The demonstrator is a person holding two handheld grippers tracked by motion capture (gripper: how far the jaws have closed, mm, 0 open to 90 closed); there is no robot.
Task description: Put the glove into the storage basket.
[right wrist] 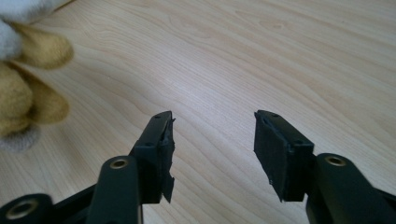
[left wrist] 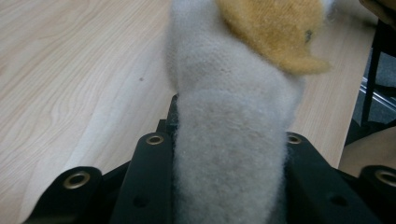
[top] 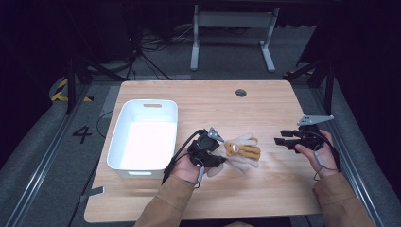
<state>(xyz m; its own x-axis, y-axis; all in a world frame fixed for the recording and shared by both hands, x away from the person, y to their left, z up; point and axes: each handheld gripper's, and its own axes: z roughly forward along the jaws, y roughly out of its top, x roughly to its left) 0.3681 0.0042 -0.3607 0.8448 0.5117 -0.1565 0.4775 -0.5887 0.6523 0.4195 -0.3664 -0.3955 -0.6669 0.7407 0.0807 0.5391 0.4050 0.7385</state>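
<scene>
The left gripper (top: 216, 153) has its jaws clamped on the cuff end of a pale fleece glove (top: 241, 152) with tan patches; in the left gripper view the grey fleece fills the gap between both black jaws and bulges over them. The glove lies near the middle of the tabletop (top: 265, 109), a little toward the near edge, just right of the white bin (top: 144, 135). The right gripper (top: 280, 140) hangs near the right edge with its jaws apart and nothing between them, bare wood showing through the gap, the glove's tan fingertips off to one side.

The step looks like lifting the glove and carrying it to the bin. To do it well, keep the left grip firm, since fleece compresses and may slip out. Lift high enough that the dangling fingers clear the bin's rim before swinging toward the left edge. The grip is at one end, so the glove will droop and sway; move steadily. The right gripper can stay clear, or pinch the fingers if the glove needs steadying.
</scene>
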